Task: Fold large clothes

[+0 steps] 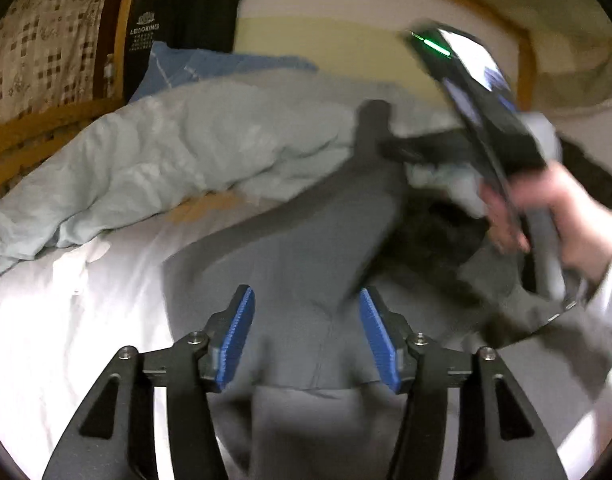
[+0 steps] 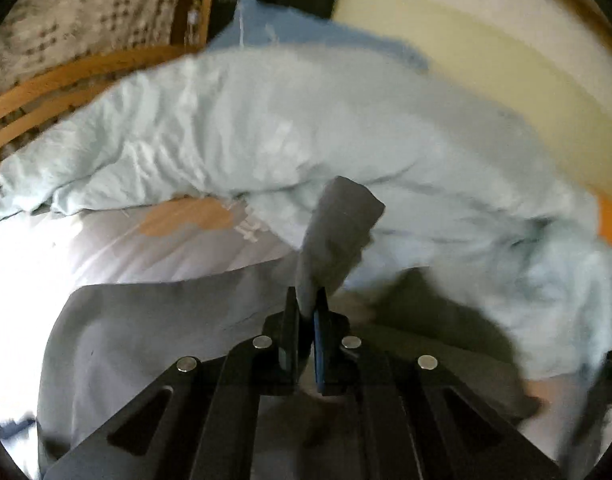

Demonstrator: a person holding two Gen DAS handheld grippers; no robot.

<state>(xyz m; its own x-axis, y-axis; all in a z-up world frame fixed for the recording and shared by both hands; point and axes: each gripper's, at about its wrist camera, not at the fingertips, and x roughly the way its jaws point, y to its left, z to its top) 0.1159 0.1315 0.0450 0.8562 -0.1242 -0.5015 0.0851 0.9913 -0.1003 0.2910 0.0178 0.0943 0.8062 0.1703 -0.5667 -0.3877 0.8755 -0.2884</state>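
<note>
On bed, R gripper [image 2: 306, 312] pinching grey garment [image 2: 338, 232], L gripper [image 1: 306, 320] wide, nothing held, black bag [image 1: 177, 12] reads "LEAOKING".

Right tongs [image 1: 402, 148] smeared by motion blur, grey garment [image 1: 289, 264] cut off below, bedframe [image 2: 85, 68] partly covered

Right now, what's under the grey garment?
The grey garment lies on the white sheet, which shows bare to its left. Whatever is beneath the cloth itself is covered.
</note>
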